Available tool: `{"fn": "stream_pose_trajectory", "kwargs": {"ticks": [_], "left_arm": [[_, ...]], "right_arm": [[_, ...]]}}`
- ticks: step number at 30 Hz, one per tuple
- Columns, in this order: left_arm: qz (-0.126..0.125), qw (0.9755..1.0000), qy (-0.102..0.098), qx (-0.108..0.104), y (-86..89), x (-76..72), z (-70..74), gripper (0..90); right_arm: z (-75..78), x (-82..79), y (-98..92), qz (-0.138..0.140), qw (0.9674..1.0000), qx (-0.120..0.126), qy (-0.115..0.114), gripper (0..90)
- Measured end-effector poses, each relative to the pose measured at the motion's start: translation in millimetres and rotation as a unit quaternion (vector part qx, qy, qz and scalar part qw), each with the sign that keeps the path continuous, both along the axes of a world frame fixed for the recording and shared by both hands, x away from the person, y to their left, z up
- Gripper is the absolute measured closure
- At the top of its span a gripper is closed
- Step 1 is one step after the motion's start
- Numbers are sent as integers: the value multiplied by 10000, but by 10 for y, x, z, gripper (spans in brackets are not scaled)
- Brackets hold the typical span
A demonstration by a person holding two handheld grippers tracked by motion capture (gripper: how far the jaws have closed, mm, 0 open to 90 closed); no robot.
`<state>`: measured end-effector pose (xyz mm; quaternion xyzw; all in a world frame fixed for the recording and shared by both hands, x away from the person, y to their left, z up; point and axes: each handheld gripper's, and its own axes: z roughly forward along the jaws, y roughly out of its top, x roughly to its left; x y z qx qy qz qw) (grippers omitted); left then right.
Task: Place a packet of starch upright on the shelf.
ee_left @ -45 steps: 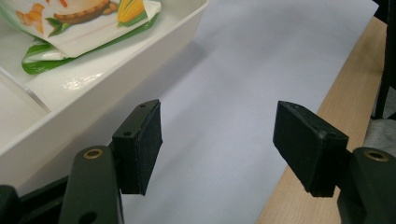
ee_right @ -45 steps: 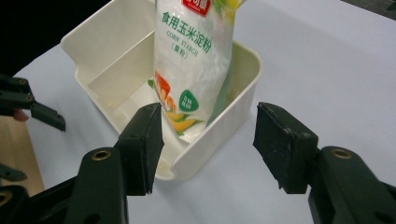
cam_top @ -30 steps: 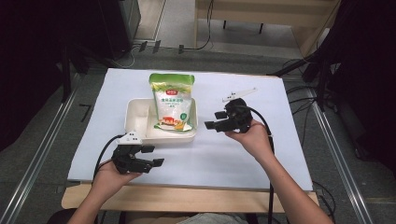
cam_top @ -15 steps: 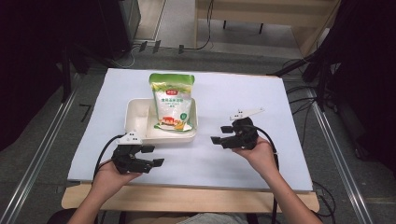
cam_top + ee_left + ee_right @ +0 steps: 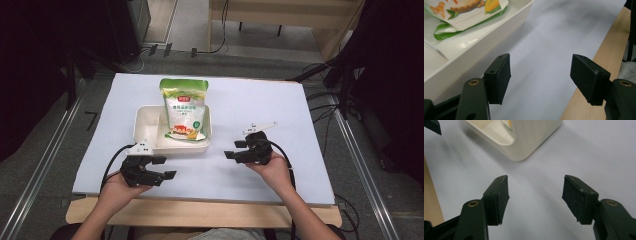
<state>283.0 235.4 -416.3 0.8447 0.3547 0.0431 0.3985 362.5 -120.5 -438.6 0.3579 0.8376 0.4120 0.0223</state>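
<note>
In the high view, we see the pouch (image 5: 184, 111) leaning in the tray (image 5: 146, 131), with both grippers, left (image 5: 161, 168) and right (image 5: 235, 149), on bare white sheet (image 5: 280, 110). In the left gripper view, jaws wide, empty, beside the tray wall (image 5: 486, 40). In the right gripper view, jaws wide, empty, facing the tray's corner (image 5: 524, 147).

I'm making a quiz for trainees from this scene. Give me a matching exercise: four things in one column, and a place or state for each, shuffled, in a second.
Things:
1. pouch
2. tray
3. left gripper
4. right gripper

Places or states:
A. open, right of the tray
B. leaning in the tray
C. white, on the white sheet
D. open, at the tray's near left corner

Pairs: 1-B, 2-C, 3-D, 4-A
</note>
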Motion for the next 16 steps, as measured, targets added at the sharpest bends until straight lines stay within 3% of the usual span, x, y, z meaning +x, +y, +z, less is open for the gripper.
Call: {"fn": "stream_pose_trajectory", "kwargs": {"ticks": [16], "left_arm": [[-2,10000,28,50,-10,6,-11,334]], "right_arm": [[-79,11,29,90,9998,-129,144,367]]}}
